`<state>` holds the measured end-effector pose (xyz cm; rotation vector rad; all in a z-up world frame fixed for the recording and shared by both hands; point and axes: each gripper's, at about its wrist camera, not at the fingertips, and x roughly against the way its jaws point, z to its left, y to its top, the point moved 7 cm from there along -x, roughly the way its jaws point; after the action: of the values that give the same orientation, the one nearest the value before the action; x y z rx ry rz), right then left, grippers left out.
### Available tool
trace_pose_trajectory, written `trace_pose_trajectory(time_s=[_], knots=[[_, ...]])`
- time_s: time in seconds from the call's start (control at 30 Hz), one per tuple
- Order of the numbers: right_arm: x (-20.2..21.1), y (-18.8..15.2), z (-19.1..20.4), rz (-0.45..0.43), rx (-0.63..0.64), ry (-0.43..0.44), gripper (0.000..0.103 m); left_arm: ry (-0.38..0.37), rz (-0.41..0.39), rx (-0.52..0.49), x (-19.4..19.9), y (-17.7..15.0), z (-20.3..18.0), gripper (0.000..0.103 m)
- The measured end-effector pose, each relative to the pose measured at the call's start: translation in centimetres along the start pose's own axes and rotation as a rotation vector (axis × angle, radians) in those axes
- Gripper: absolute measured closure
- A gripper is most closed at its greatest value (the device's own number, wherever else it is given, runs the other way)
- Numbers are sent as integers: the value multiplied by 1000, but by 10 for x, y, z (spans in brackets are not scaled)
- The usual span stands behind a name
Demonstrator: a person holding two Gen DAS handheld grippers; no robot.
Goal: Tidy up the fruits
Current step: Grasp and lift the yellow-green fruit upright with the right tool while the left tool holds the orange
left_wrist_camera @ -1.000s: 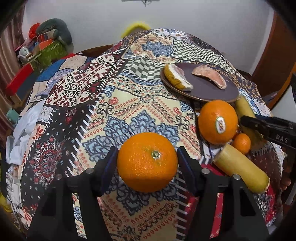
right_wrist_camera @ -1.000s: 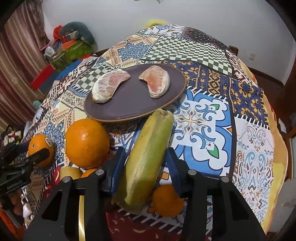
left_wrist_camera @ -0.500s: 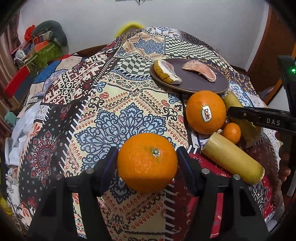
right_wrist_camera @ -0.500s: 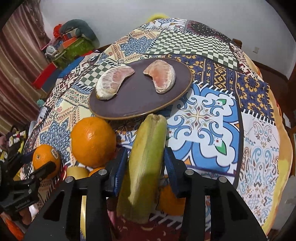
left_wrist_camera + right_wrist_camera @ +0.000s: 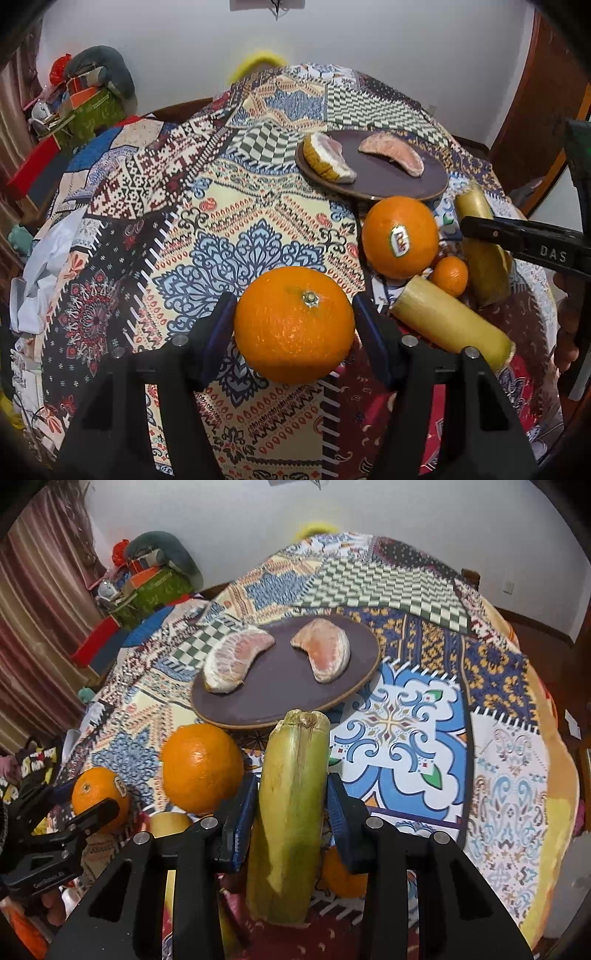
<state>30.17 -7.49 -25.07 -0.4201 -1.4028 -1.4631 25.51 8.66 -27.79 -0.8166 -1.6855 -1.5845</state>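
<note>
While the left wrist view looks across the patterned tablecloth (image 5: 229,206), the left gripper (image 5: 294,325) is clamped on a large orange (image 5: 294,325), pads touching both its sides, stem end up. Off to its right sit a stickered orange (image 5: 400,236), a small mandarin (image 5: 449,276) and a pale cane-like stalk piece (image 5: 450,325) lying slantwise toward the table's near right edge. Dark plate (image 5: 413,181) with two pomelo wedges (image 5: 328,160) lies beyond, toward the far right edge; the left hand is farther from it.

From the right wrist view, the right gripper (image 5: 291,808) grasps a second yellow-green stalk piece (image 5: 291,812) mid-length, its long axis running straight ahead along the fingers, cut tip just short of the plate (image 5: 280,698) rim. Plate sits dead ahead, so this hand looks nearer. Stickered orange (image 5: 201,768) just left of the stalk, touching or not I can't tell; another mandarin (image 5: 341,875) partly hidden below the right finger.
</note>
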Motion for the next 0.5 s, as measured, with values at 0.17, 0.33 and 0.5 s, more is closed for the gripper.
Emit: trace_pose_trajectory(time_s=[0.17,0.33,0.5], knots=[[25,6,7,-54,18,0,70,-3,-50,11,19,13,-1,39],[47,13,13,-112,48,-17,70,-9,-107,10,40,31,-6,39],[63,21,18,-155,72,-26,70,-15,-146,11,51,48,-11,39]])
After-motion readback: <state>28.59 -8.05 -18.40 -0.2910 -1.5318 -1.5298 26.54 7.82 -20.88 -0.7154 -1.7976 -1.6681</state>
